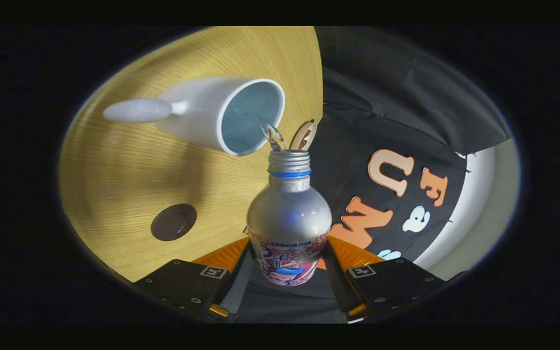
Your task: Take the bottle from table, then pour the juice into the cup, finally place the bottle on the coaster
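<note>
A silver bottle [288, 218] with a pink printed label and an open threaded neck sits between my fingers, and my gripper [287, 265] is shut on its lower body. The whole view is rolled, so the bottle is tipped toward the white cup [221, 114]. A thin clear stream [272, 136] runs from the bottle's mouth over the cup's rim into its pale blue inside. The cup has a long white handle [136, 110] pointing away from the bottle. A dark round coaster [173, 222] lies on the wooden table [114, 170], beside the bottle and nearer to me than the cup.
A small wooden tag-like object [304, 135] stands just past the bottle's mouth at the table's edge. The black cloth wall [396, 107] rises beyond that edge, with a pale floor strip [479, 194] past it.
</note>
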Demonstrator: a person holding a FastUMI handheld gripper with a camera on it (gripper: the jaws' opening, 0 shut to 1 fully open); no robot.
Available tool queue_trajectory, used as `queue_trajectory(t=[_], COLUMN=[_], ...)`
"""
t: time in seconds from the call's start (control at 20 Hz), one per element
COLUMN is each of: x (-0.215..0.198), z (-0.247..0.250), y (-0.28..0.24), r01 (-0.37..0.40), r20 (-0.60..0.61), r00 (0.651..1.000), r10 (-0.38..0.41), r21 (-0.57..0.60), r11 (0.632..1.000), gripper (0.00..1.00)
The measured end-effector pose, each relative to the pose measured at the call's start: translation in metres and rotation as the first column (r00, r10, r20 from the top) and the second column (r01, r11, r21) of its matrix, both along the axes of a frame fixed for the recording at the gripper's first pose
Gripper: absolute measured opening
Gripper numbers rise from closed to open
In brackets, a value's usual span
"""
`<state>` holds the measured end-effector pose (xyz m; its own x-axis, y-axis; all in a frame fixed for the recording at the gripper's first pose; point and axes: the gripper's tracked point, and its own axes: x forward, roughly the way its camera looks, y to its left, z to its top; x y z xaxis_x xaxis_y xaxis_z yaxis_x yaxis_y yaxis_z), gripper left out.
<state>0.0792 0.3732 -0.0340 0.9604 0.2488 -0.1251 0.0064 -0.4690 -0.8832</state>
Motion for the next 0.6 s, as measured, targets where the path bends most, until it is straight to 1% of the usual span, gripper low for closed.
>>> queue_trajectory(t=[0.6], x=[0.0008], z=[-0.0028], y=[-0.0006], r01=[-0.001], r20=[-0.013], r00=[1.000], r10=[0.001], r21=[-0.030], r11=[1.000], gripper=[0.75])
